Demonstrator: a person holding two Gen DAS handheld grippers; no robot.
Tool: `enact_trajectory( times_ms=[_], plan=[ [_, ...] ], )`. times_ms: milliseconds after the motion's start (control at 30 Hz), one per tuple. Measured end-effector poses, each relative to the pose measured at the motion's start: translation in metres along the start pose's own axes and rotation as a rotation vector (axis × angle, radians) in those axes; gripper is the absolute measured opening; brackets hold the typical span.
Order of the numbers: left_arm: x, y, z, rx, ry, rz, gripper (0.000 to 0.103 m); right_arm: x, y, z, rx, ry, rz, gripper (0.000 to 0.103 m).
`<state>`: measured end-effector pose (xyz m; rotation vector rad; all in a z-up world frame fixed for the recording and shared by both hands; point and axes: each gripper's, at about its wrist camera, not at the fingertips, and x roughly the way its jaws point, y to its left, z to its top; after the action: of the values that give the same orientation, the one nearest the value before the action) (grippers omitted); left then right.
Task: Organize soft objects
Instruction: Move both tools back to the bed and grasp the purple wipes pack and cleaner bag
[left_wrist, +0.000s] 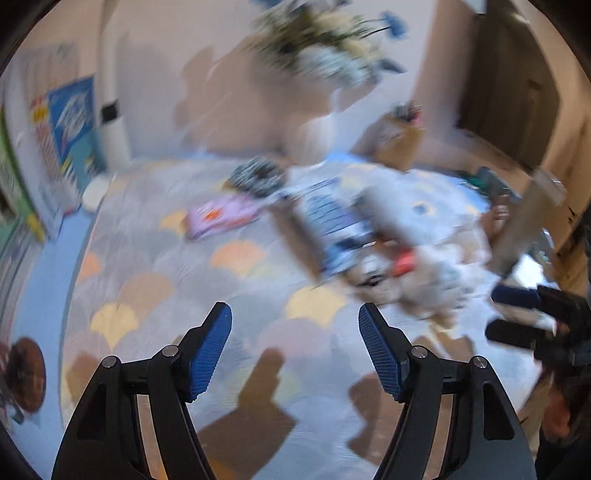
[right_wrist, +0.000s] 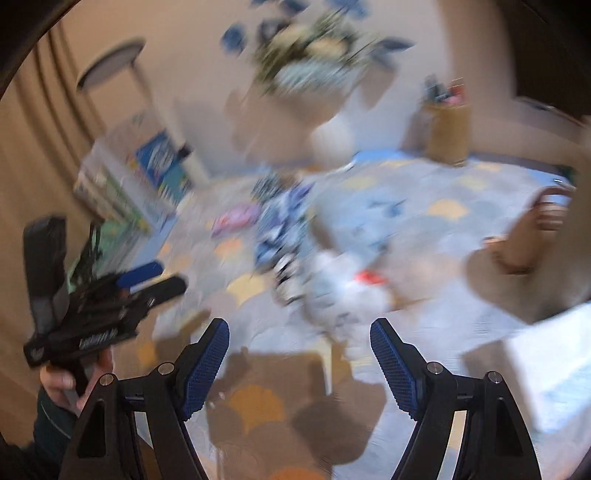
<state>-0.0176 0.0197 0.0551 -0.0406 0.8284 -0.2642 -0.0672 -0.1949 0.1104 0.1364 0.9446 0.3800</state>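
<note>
Soft pile (left_wrist: 369, 240) beyond left gripper (left_wrist: 295, 332)

From my feeds the soft objects sit in a loose heap (left_wrist: 369, 240) on the scallop-patterned cloth, smeared by motion blur. I can pick out a blue-and-white striped fabric piece (left_wrist: 328, 218) lying diagonally, and a pale fluffy mass (left_wrist: 424, 284) just beside it with a small red-orange patch (left_wrist: 404, 264) on it — details are too blurred to tell. A lilac flat piece (left_wrist: 221, 216) lies apart toward the left, and a dark speckled bundle (left_wrist: 256, 175) rests just behind it — near the stripes' far end.
</note>
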Motion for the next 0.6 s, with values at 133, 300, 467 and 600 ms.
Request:
enact_trajectory(
  times_ms=[133, 300, 467, 600],
  plan=[
    [0.021, 0.024, -0.011, -0.066, 0.011, 0.024, 0.070, 0.040, 0.022, -0.010, -0.079, 0.053, -0.010, 0.077],
    [0.031, 0.029, -0.019, -0.085, 0.010, 0.051, 0.070, 0.072, 0.034, -0.022, -0.169, 0.046, -0.064, 0.077],
    [0.035, 0.028, -0.020, -0.081, 0.012, 0.068, 0.070, 0.084, 0.027, -0.024, -0.142, 0.052, -0.063, 0.077],
    [0.038, 0.032, -0.019, -0.098, 0.035, 0.068, 0.070, 0.086, 0.024, -0.024, -0.137, 0.056, -0.062, 0.077]
  ],
)
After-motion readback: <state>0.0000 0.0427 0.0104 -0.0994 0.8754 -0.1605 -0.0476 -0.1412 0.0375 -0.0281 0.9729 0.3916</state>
